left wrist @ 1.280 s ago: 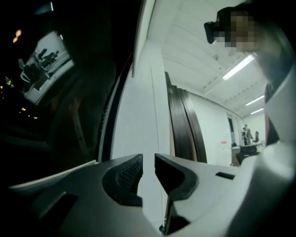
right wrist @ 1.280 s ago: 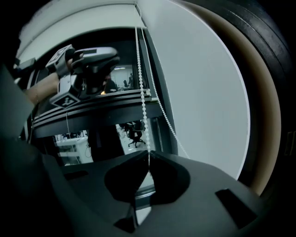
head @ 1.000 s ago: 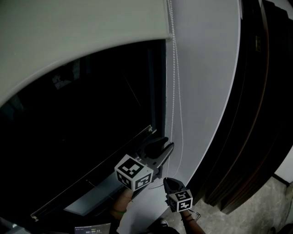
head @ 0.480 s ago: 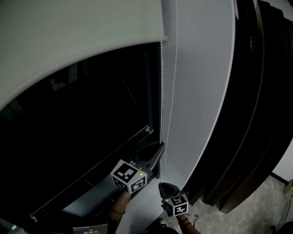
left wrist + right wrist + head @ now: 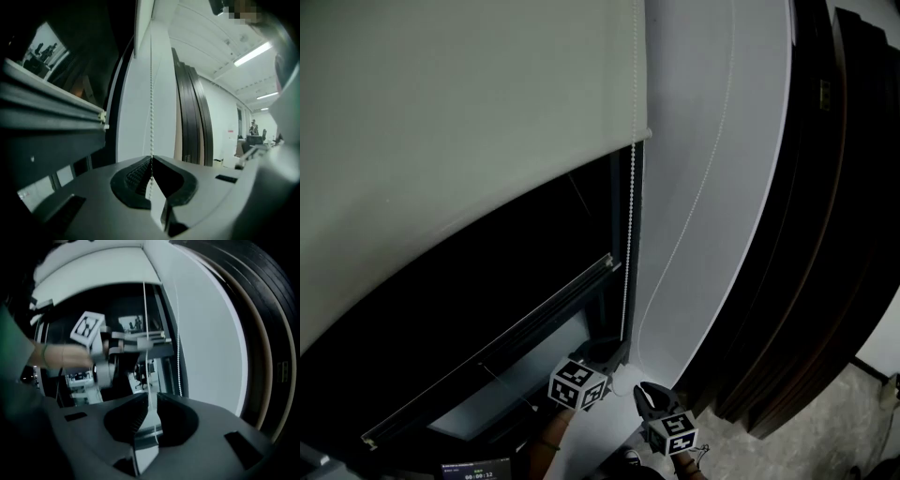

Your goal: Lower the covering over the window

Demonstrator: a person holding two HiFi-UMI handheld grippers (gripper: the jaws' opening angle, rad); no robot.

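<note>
The pale roller blind [image 5: 469, 141] covers the upper part of the dark window [image 5: 487, 309]. Its white bead chain [image 5: 628, 244] hangs taut down the frame to my left gripper [image 5: 609, 352], which is shut on it; the beads are pinched at the jaw tips [image 5: 151, 160]. A second strand [image 5: 698, 197] curves slack across the white wall. My right gripper [image 5: 647, 392] sits just below and to the right of the left one. Its jaws have just been opening, and a strand [image 5: 146, 333] runs loose through the narrow gap between them [image 5: 151, 401].
The window's horizontal frame bar [image 5: 534, 323] crosses low in the glass. A white wall panel [image 5: 712, 141] stands right of the window, with tall dark panels [image 5: 825, 234] beyond it. The left gripper's marker cube [image 5: 86, 326] shows at the left of the right gripper view.
The left gripper has dropped with the chain. The blind's bottom edge has come lower over the glass. The other strand has swung right and gone slack.
</note>
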